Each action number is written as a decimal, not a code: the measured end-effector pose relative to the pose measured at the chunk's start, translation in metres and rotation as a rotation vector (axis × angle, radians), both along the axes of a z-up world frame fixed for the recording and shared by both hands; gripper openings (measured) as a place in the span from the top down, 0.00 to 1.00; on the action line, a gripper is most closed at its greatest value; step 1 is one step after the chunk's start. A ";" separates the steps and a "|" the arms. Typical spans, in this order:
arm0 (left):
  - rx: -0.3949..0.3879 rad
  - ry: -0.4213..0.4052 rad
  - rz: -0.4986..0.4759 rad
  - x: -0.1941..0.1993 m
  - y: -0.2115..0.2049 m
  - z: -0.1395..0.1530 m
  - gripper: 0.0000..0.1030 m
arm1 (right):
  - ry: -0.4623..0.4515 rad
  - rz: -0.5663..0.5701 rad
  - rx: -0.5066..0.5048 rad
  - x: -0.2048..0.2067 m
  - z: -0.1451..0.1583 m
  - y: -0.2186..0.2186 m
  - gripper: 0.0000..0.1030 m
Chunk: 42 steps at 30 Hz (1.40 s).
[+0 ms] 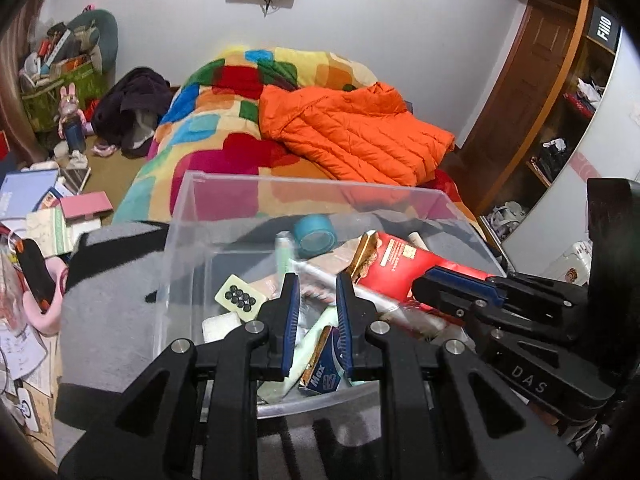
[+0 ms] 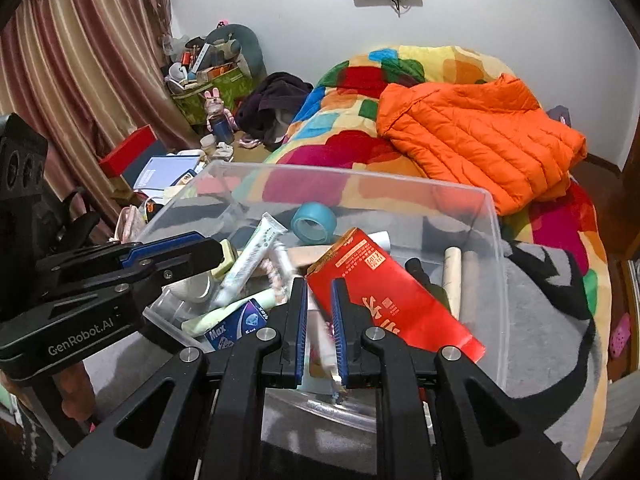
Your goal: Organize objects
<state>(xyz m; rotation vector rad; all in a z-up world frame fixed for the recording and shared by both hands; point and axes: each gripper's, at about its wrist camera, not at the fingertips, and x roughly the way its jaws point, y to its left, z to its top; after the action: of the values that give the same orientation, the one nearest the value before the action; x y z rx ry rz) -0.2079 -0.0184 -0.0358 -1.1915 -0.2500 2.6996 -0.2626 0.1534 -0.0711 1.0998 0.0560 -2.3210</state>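
Note:
A clear plastic bin (image 1: 192, 208) (image 2: 496, 240) sits on a grey blanket on the bed. It holds a red packet (image 1: 404, 264) (image 2: 384, 300), a teal tape roll (image 1: 316, 234) (image 2: 314, 222), a white-green tube (image 2: 252, 256), a blue Max box (image 1: 322, 372) (image 2: 232, 328) and a tile with black dots (image 1: 240, 296). My left gripper (image 1: 317, 284) (image 2: 216, 248) hovers over the bin's near edge, open and empty. My right gripper (image 2: 319, 284) (image 1: 420, 284) hovers over the bin, jaws slightly apart, with a blurred white item (image 2: 324, 348) between them.
An orange puffer jacket (image 1: 356, 132) (image 2: 480, 128) lies on the colourful quilt (image 1: 224, 120) behind the bin. Books and papers (image 1: 48, 208) clutter the floor at left. A wooden shelf (image 1: 560, 112) stands at right, curtains (image 2: 80, 80) at left.

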 end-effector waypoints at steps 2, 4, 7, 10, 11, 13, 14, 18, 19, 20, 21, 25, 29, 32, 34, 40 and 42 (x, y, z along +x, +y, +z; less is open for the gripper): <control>-0.005 0.014 -0.002 0.004 0.001 0.005 0.84 | 0.014 0.002 -0.004 0.003 0.005 0.001 0.89; -0.015 0.033 -0.001 0.010 0.002 0.011 0.84 | 0.037 -0.002 -0.005 0.009 0.013 0.004 0.89; -0.023 0.064 -0.003 0.021 0.004 0.020 0.84 | 0.074 -0.002 -0.011 0.021 0.025 0.009 0.89; -0.034 0.092 -0.010 0.035 0.006 0.028 0.81 | 0.111 0.009 -0.016 0.037 0.036 0.013 0.88; -0.041 0.099 -0.010 0.039 0.007 0.030 0.74 | 0.126 0.013 -0.010 0.043 0.038 0.014 0.84; -0.055 0.116 -0.007 0.049 0.009 0.032 0.57 | 0.163 0.012 0.005 0.056 0.042 0.016 0.74; -0.065 0.126 -0.003 0.054 0.009 0.033 0.49 | 0.179 0.010 0.010 0.062 0.044 0.018 0.66; -0.112 0.158 0.001 0.073 0.014 0.036 0.39 | 0.228 -0.006 0.024 0.081 0.046 0.024 0.48; -0.120 0.162 0.000 0.077 0.015 0.036 0.36 | 0.237 -0.010 0.024 0.085 0.046 0.025 0.43; -0.125 0.166 0.002 0.080 0.015 0.036 0.30 | 0.242 -0.013 0.024 0.087 0.046 0.026 0.38; -0.131 0.172 0.006 0.085 0.016 0.036 0.26 | 0.252 -0.018 0.023 0.092 0.045 0.027 0.35; -0.150 0.198 0.022 0.100 0.016 0.036 0.16 | 0.271 -0.033 0.020 0.104 0.043 0.031 0.25; -0.149 0.204 0.032 0.111 0.015 0.031 0.11 | 0.268 -0.050 0.010 0.110 0.040 0.034 0.19; -0.128 0.204 0.041 0.118 0.014 0.027 0.09 | 0.263 -0.063 0.007 0.114 0.036 0.037 0.19; -0.114 0.206 0.049 0.121 0.013 0.025 0.08 | 0.257 -0.070 0.005 0.115 0.033 0.039 0.18; -0.104 0.199 0.060 0.126 0.011 0.019 0.08 | 0.247 -0.083 0.017 0.118 0.025 0.040 0.18; -0.103 0.192 0.065 0.126 0.010 0.016 0.08 | 0.241 -0.085 0.015 0.117 0.024 0.041 0.18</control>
<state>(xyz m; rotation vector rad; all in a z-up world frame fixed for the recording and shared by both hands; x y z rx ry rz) -0.0819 -0.0085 -0.0197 -0.9545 -0.1255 2.8908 -0.1456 0.1948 -0.0468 0.8395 0.1195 -2.5231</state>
